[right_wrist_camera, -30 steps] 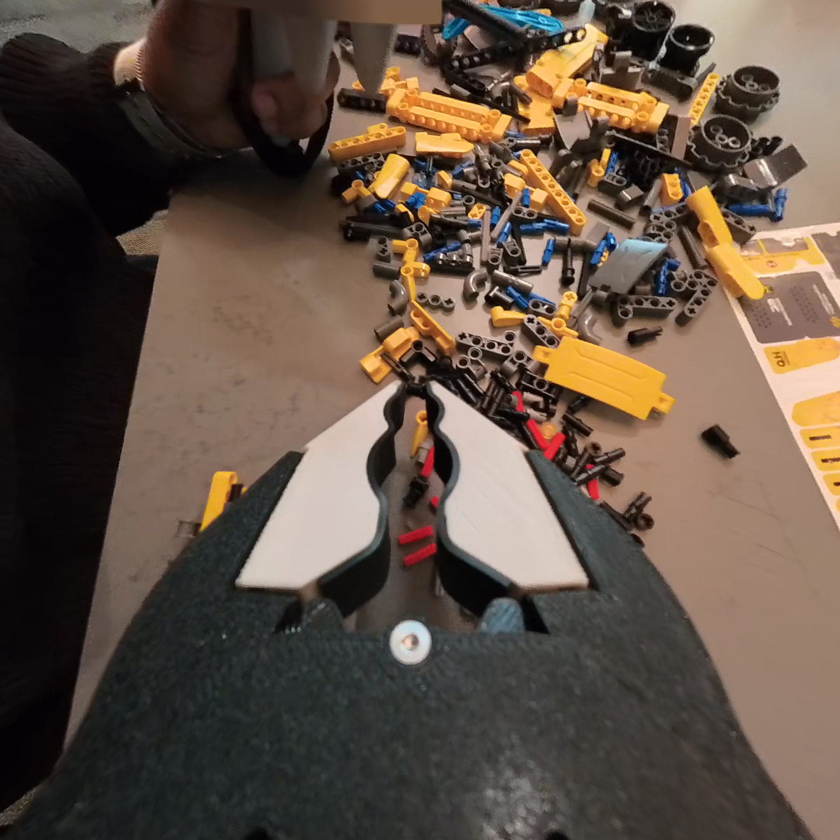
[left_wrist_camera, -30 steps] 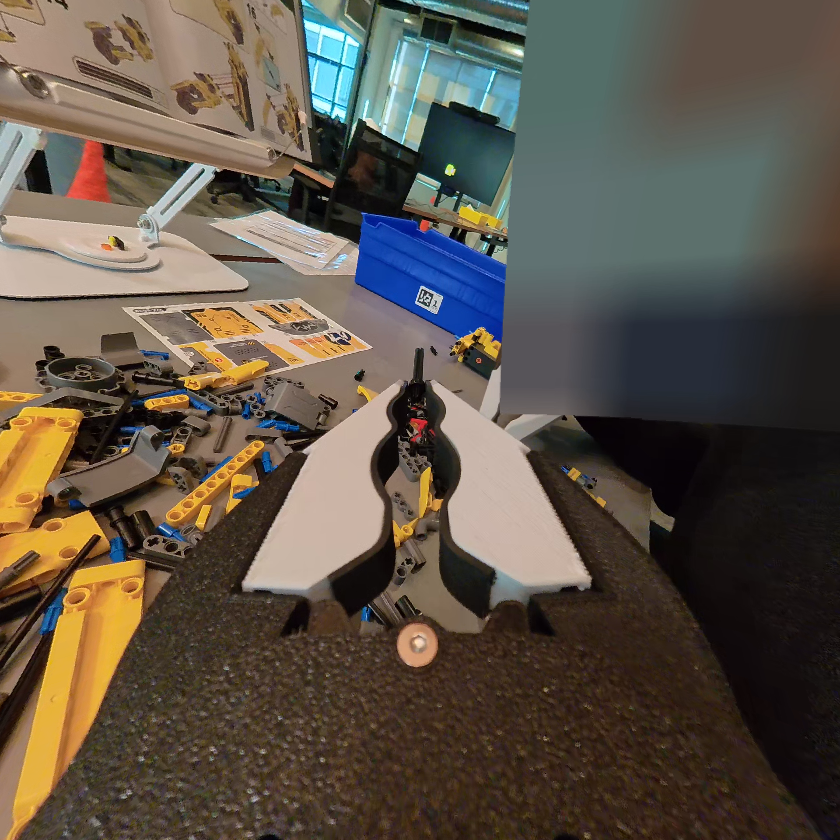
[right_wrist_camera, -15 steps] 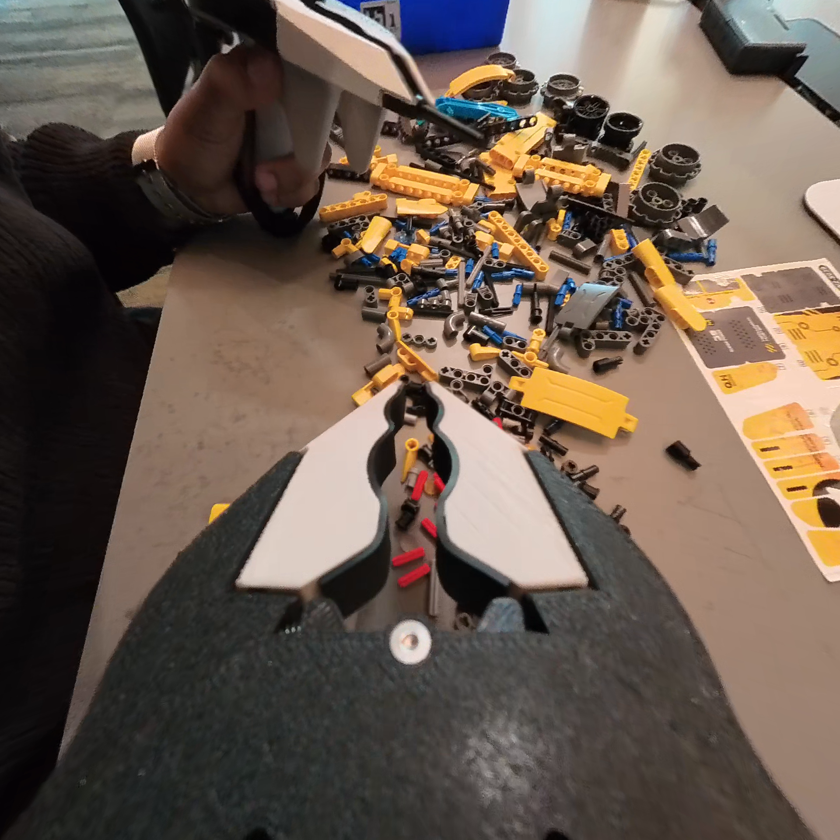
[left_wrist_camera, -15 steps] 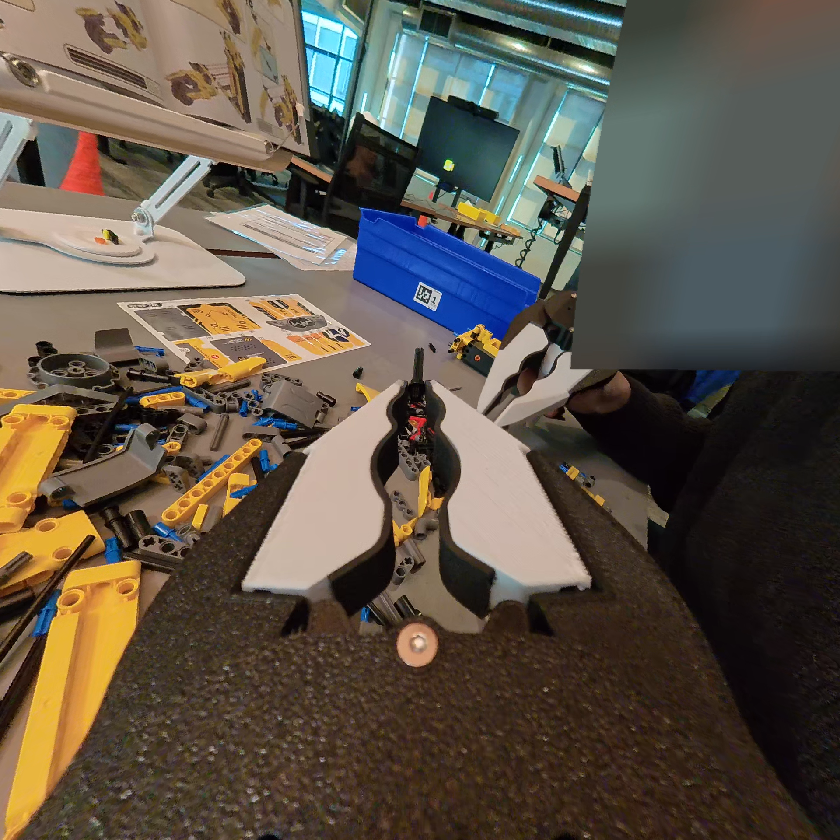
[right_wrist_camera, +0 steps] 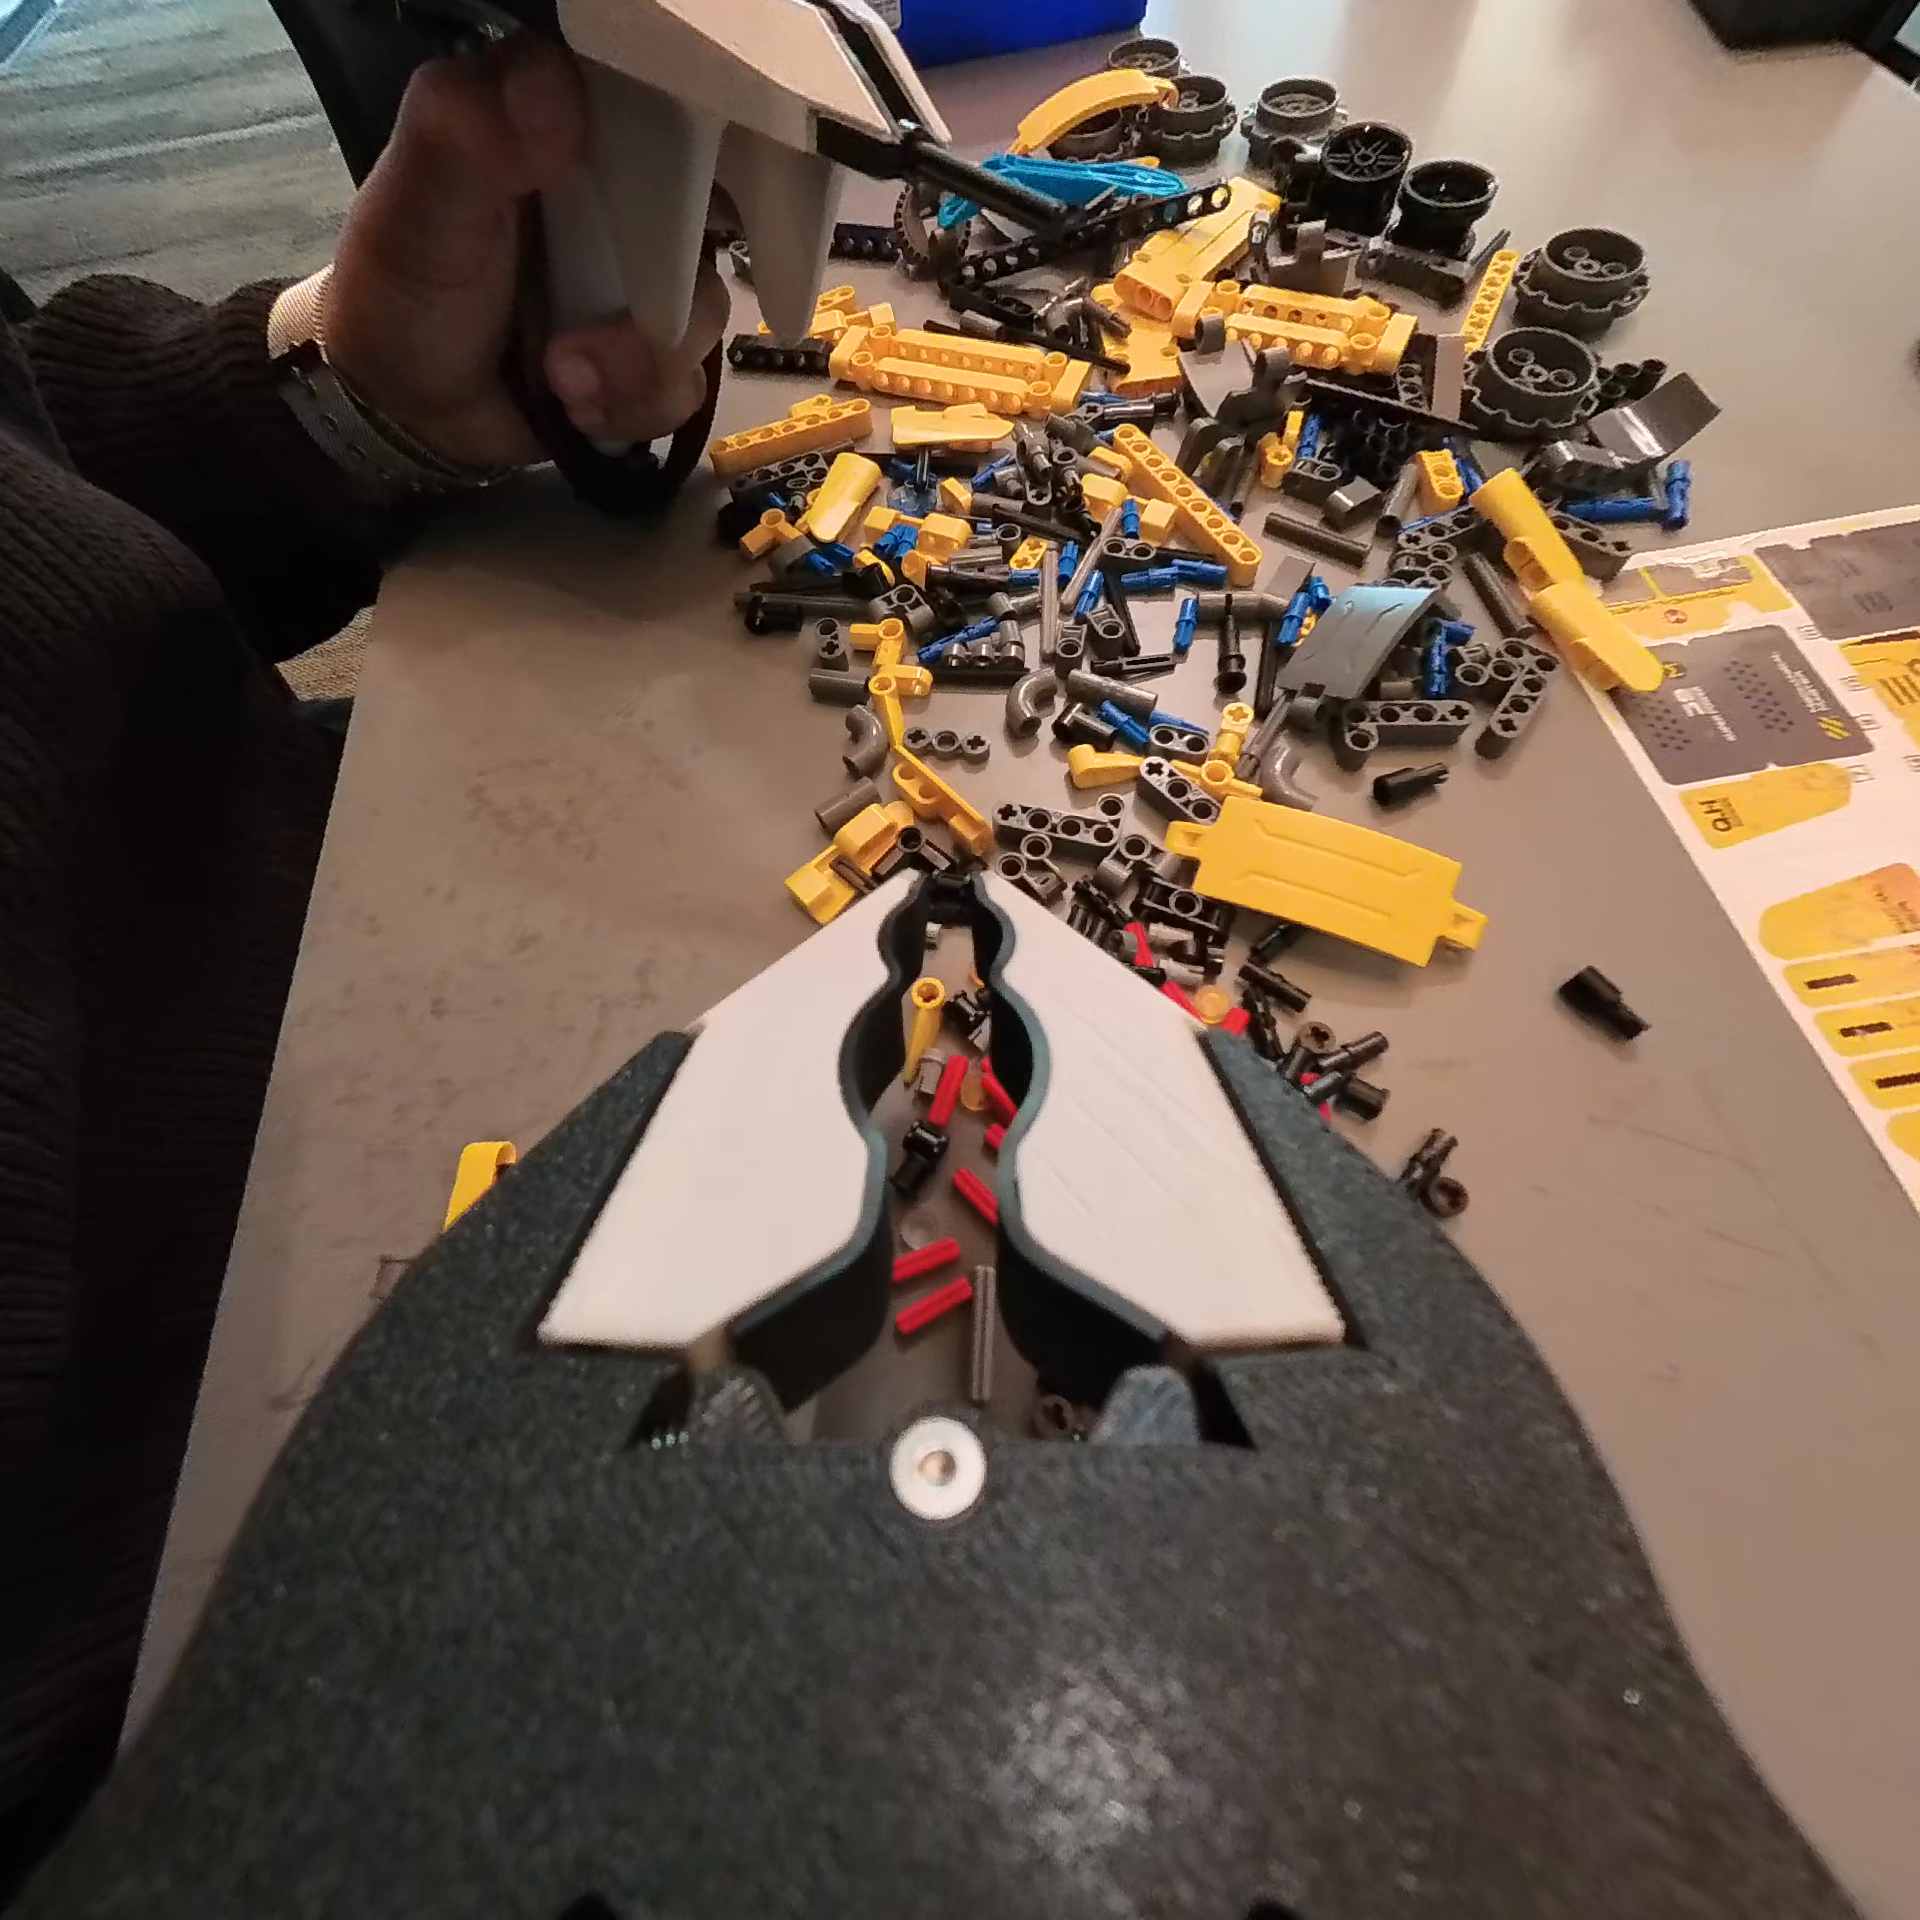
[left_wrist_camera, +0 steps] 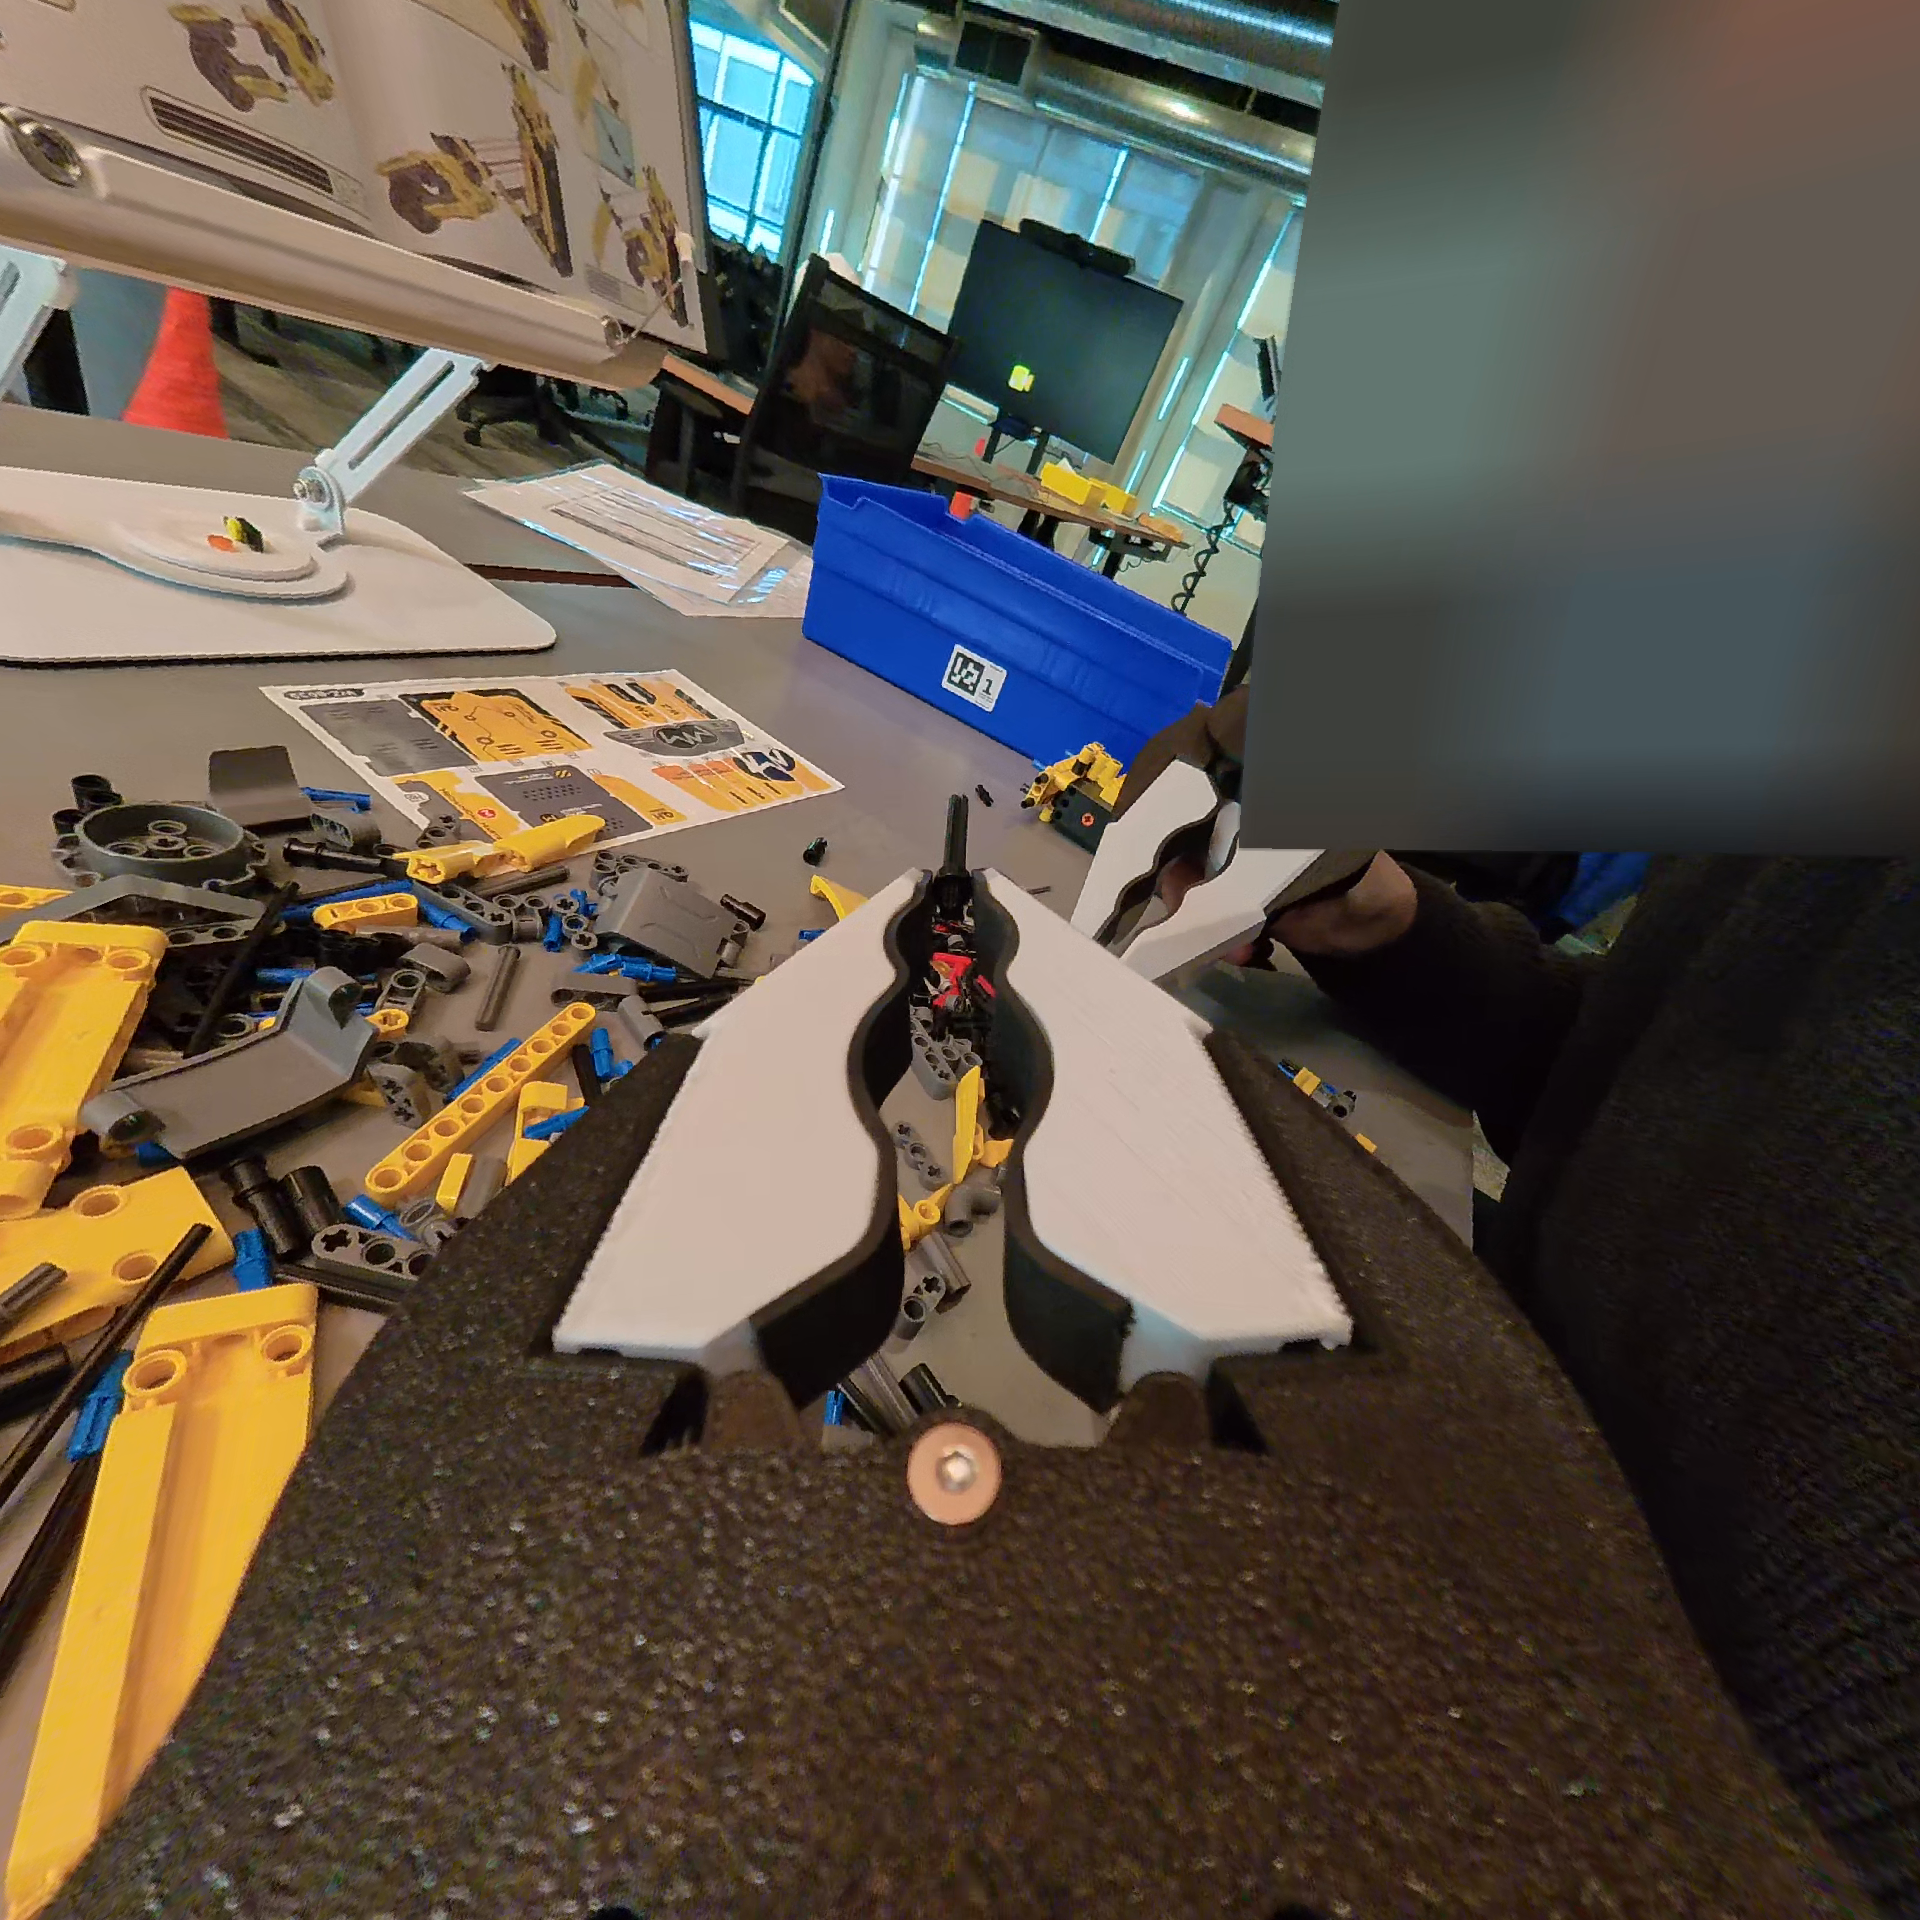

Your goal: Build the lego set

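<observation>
My left gripper (left_wrist_camera: 954, 878) is shut on a thin black axle (left_wrist_camera: 954, 826) that sticks out past its tips. It hangs above a pile of loose building pieces (left_wrist_camera: 436, 1039). In the right wrist view the left gripper (right_wrist_camera: 904, 130) is at the top, held by a hand, with the axle (right_wrist_camera: 987, 187) pointing right over the pile. My right gripper (right_wrist_camera: 949, 883) is shut, with a small black piece (right_wrist_camera: 948, 889) between its tips, low over the near edge of the pile (right_wrist_camera: 1143, 623). Red pins (right_wrist_camera: 925, 1262) lie under it. The right gripper also shows in the left wrist view (left_wrist_camera: 1101, 930).
A sticker sheet (left_wrist_camera: 551, 748) lies beyond the pile and also shows in the right wrist view (right_wrist_camera: 1818, 748). A blue bin (left_wrist_camera: 997, 634) and a small yellow assembly (left_wrist_camera: 1081, 784) stand behind. A booklet on a white stand (left_wrist_camera: 312, 156) is at far left. Grey wheels (right_wrist_camera: 1538, 374) and a yellow panel (right_wrist_camera: 1320, 878) lie in the pile.
My right gripper has pulled back and risen from the pile, still shut, and has come into the left wrist view. My left gripper has barely moved and keeps the axle.
</observation>
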`<state>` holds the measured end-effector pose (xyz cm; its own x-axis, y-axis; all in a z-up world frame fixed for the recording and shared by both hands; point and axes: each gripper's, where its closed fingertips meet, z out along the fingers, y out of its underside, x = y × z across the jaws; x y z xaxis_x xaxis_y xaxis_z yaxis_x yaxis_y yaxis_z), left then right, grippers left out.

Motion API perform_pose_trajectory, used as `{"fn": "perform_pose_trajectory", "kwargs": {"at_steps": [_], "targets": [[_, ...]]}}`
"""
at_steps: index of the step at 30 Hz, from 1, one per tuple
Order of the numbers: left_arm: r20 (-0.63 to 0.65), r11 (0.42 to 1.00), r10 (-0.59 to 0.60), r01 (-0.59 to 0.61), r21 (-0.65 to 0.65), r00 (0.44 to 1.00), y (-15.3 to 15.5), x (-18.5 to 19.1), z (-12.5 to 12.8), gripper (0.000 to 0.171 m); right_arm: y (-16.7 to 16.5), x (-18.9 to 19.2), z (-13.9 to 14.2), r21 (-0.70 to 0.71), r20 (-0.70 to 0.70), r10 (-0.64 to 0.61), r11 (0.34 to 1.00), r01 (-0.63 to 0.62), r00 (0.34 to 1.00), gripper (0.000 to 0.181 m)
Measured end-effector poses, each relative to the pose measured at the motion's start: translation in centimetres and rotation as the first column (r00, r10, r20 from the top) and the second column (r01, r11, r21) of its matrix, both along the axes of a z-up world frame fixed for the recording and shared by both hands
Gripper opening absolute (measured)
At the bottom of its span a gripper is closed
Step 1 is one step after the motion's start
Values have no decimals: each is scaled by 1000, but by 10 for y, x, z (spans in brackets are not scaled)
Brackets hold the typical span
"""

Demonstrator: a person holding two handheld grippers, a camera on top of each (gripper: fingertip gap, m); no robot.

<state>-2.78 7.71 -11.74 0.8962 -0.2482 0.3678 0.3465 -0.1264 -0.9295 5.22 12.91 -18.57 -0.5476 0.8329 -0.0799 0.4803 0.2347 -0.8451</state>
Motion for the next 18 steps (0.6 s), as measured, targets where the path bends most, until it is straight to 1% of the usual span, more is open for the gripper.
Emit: {"fn": "perform_pose_trajectory", "kwargs": {"at_steps": [5, 8, 12, 18], "targets": [[0, 1000, -16, 16, 9, 1000, -1, 4, 1, 6, 7, 0, 3, 15, -17, -18, 1000, 18, 1000, 8], [-14, 1000, -22, 22, 14, 1000, -2, 6, 2, 7, 8, 0, 12, -1, -45, -25, 1000, 25, 999, 8], [-52, 998, -40, 43, 53, 998, -6, 14, 9, 6, 2, 0, 23, -1, -94, -14, 1000, 14, 995, 8], [-85, 986, -125, 133, 101, 989, -14, 39, 16, 6, -16, 5, 51, -16, -207, 22, 1000, -26, 978, 8]]}}
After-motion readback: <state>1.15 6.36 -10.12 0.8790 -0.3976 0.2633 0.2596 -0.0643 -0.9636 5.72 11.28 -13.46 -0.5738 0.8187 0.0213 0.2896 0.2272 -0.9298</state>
